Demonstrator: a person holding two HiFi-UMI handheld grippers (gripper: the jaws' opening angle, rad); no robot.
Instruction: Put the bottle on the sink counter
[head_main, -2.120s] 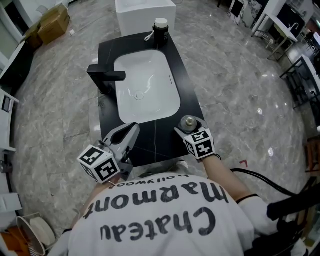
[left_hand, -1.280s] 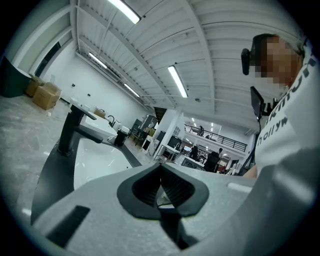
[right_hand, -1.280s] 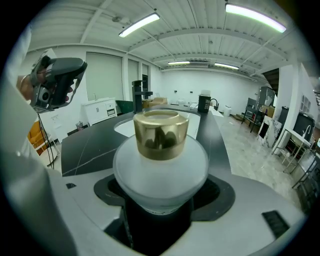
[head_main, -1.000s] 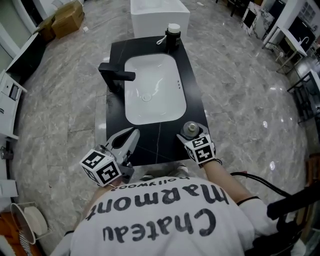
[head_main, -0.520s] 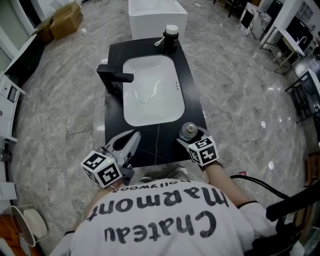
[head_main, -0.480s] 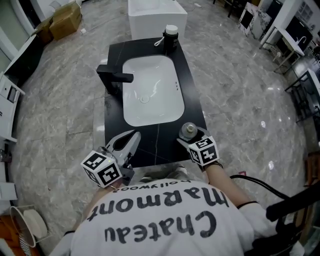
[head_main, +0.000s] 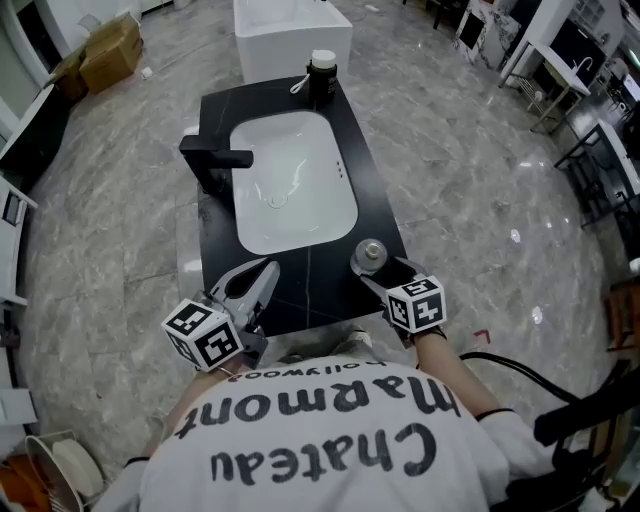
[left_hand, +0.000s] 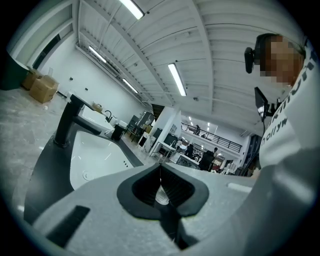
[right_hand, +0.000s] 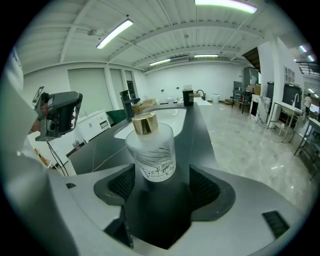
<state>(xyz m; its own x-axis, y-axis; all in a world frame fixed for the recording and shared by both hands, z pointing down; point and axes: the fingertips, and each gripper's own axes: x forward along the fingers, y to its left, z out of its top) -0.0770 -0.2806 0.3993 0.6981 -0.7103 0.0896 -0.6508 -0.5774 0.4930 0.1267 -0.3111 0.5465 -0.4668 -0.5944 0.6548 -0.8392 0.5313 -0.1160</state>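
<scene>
A frosted glass bottle (head_main: 371, 252) with a gold cap stands upright on the black sink counter (head_main: 325, 290), near its front right corner. My right gripper (head_main: 381, 270) is just behind it and open. In the right gripper view the bottle (right_hand: 151, 155) stands at the jaw tips, a gap showing beside it on the right, and the right gripper (right_hand: 161, 188) holds nothing. Over the counter's front left edge my left gripper (head_main: 266, 272) is shut and empty. In the left gripper view the left gripper (left_hand: 160, 169) has its jaws meeting along one seam.
A white basin (head_main: 290, 180) is set into the counter, with a black tap (head_main: 212, 160) on its left. At the far end stands a black pump dispenser (head_main: 321, 72). Behind it are a white block (head_main: 290, 35) and cardboard boxes (head_main: 105, 45) on the marble floor.
My right gripper has drawn back a little toward me from the bottle, which stays upright at the same counter corner. The left gripper has not moved.
</scene>
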